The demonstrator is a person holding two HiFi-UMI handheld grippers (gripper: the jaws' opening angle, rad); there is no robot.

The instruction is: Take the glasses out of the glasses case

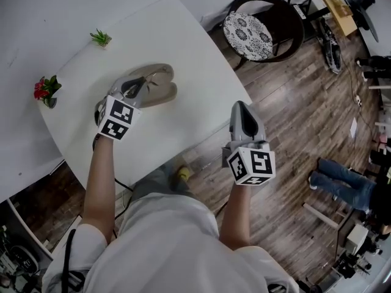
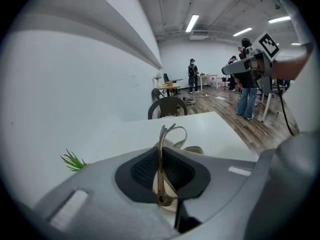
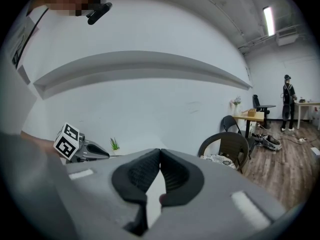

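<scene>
While left claw pinches glasses, right claw closed, empty

We find the glasses, a thin brownish frame, pinched edge-on between the jaws of the left gripper, over the case. The glasses case, a beige clamshell, lies open on the white table.

The left gripper is pointing forward and down, and its jaws are pinching the glasses edge-on between the pads. The right gripper is hanging apart from it to the right, aiming almost level, its jaws closing tip to tip on nothing. Both bare forearms are stretching out from the body, the left reaching farther.
</scene>
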